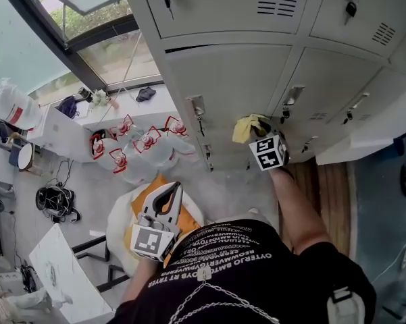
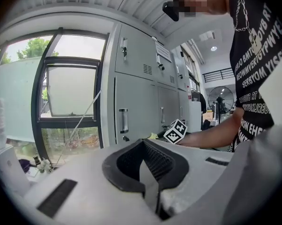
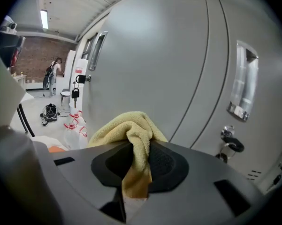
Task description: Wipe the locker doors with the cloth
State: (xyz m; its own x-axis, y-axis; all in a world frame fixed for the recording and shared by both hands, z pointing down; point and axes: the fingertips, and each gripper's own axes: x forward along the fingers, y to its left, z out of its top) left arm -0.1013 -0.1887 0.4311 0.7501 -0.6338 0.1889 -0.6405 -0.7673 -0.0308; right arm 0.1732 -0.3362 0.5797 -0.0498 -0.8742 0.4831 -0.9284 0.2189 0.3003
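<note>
Cloth (image 3: pixel 129 125) sits pinched in the right gripper (image 3: pixel 137 170), bunched just before the locker door (image 3: pixel 169 64) ahead; the left gripper (image 2: pixel 149 175), closed and empty, hangs well back from that door.

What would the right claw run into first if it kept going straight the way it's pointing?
The right claw, shut on the yellow cloth, points at a grey locker door. The cloth bunched ahead would likely meet that door first; the gap is hard to judge.
</note>
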